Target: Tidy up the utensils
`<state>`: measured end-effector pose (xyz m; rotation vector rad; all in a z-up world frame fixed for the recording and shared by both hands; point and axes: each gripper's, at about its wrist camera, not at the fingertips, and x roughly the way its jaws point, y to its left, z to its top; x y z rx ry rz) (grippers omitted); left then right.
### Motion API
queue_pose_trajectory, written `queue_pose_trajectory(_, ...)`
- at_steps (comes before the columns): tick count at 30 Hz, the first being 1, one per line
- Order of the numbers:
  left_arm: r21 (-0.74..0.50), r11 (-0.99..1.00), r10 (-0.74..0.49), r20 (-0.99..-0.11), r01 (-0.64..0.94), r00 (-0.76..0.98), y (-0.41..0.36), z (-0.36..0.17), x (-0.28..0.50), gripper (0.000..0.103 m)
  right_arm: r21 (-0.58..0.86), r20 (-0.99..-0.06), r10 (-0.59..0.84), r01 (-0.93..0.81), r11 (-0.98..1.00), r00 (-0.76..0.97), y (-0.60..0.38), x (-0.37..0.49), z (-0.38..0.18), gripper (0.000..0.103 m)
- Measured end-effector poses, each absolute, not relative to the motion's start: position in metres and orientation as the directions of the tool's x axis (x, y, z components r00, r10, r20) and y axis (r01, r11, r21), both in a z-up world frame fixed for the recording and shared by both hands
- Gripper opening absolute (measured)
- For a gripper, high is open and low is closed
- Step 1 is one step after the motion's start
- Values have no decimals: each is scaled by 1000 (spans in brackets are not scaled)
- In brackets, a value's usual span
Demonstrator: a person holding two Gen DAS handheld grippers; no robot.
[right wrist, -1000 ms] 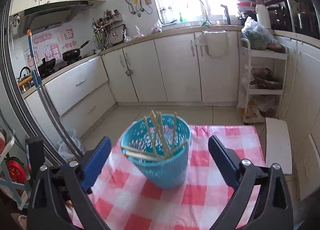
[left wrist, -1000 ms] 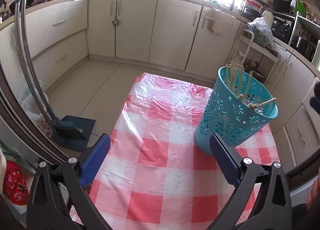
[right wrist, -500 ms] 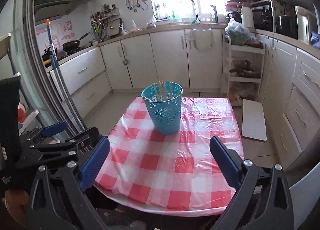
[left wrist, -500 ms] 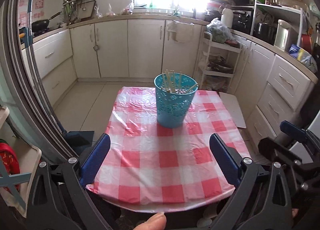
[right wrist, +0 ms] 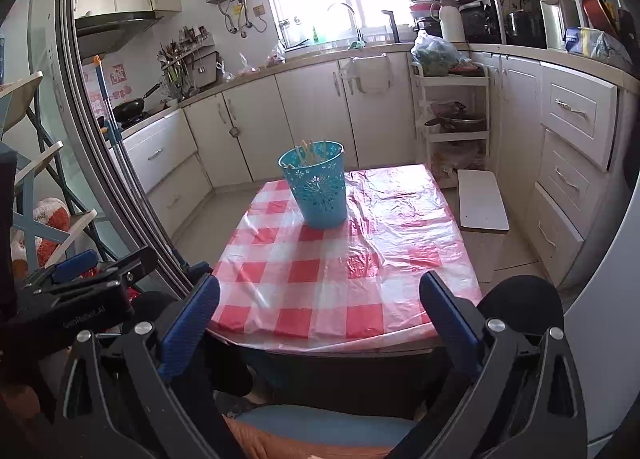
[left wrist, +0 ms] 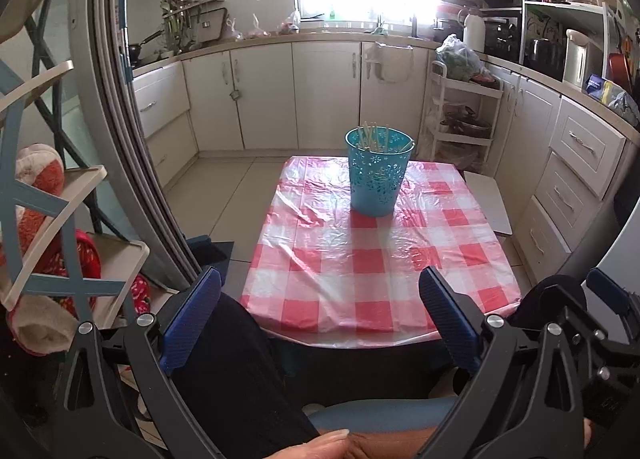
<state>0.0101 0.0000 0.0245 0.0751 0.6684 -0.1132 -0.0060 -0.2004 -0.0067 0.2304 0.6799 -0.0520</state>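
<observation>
A turquoise perforated basket (left wrist: 377,175) (right wrist: 318,189) stands upright toward the far end of the small table with the red-and-white checked cloth (left wrist: 372,259) (right wrist: 340,271). Several wooden chopsticks (left wrist: 374,136) (right wrist: 309,148) stick up inside it. My left gripper (left wrist: 320,291) is open and empty, held well back from the table's near edge, above the person's lap. My right gripper (right wrist: 320,293) is open and empty too, also short of the near edge. The left gripper's body (right wrist: 76,291) shows at the left of the right wrist view.
Cream kitchen cabinets (left wrist: 280,95) line the far and right walls. A white rolling rack (left wrist: 464,115) and a white stool (right wrist: 482,201) stand right of the table. A curved grey door frame (left wrist: 120,139) and a shelf with red-and-white items (left wrist: 48,219) are at left.
Both grippers have pulled back and away from the basket, from close beside it to beyond the table's near edge. The basket and chopsticks stay in place. Both stay open.
</observation>
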Motion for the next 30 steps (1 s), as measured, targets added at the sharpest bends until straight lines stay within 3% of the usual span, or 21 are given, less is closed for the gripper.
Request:
queue_pose_trajectory(8,35,991,-80,-603,126,793,1,29,-5,95,159,-562,11,95,983,827,-188,-28,5,96)
queue_pose_trajectory(19,33,993,-73,-604,116,793,2,26,-7,95,171,-536,49,52,984,843,-186,-35,0,96)
queue_pose_trajectory(30,42,993,-60,-607,107,792,3,21,-3,95,95,-515,22,32,995,857,-171,-38,2,96)
